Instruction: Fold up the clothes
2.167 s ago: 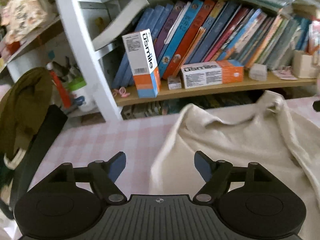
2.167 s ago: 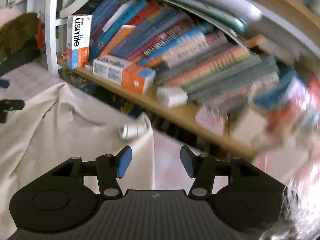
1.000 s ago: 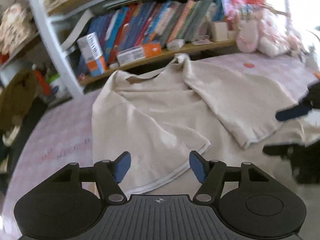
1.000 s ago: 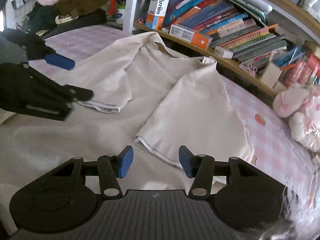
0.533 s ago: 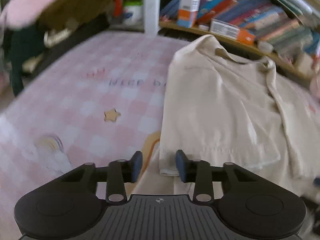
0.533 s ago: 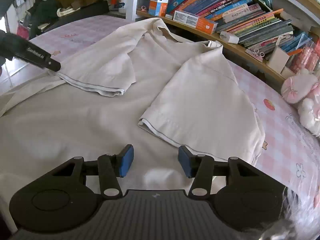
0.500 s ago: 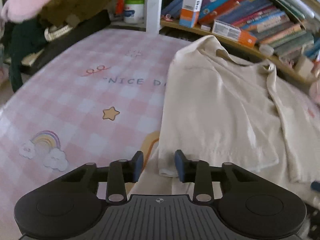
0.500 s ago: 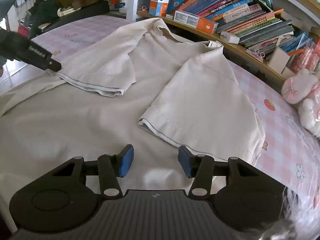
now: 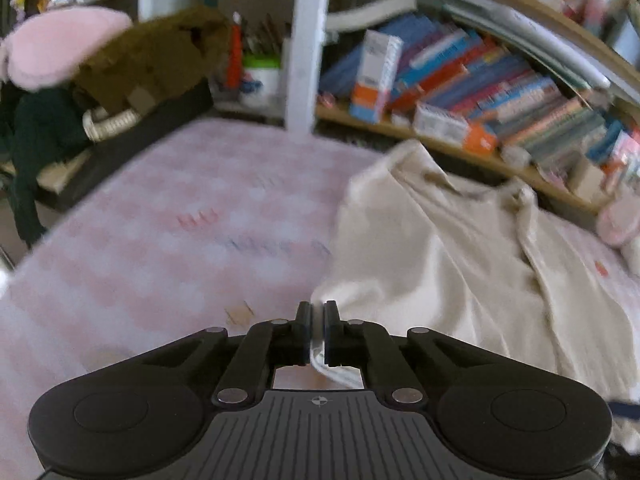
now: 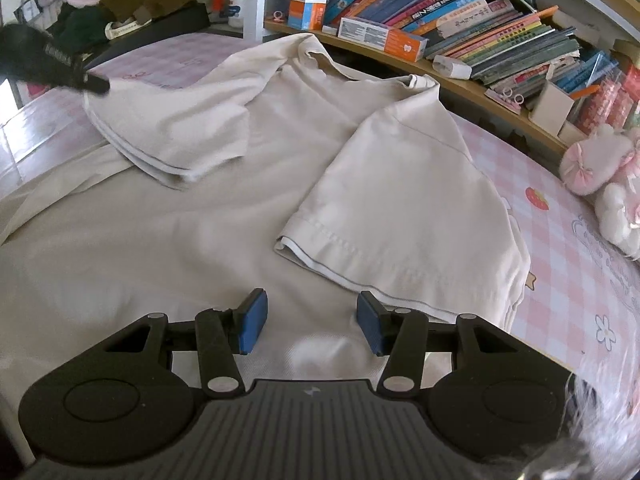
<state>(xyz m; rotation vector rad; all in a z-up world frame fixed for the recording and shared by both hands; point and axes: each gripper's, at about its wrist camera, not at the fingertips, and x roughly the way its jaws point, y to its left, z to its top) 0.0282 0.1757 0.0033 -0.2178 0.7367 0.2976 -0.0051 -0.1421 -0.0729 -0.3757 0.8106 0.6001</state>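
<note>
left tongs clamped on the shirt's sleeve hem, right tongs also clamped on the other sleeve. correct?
Half right. The left tongs are shut on the beige shirt at its sleeve hem, having just closed, as the left wrist view shows. The right tongs are not clamped: the right wrist view shows their jaws apart above the shirt body, the other sleeve beyond them.

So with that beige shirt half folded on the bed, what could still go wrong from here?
1. The left gripper has just closed on only a thin edge of the shirt sleeve; a pull might slip it free.
2. The right gripper hangs open above the shirt, holding nothing down, so the body could drag along and wrinkle.
3. The other sleeve, already folded in, might get disturbed.
</note>
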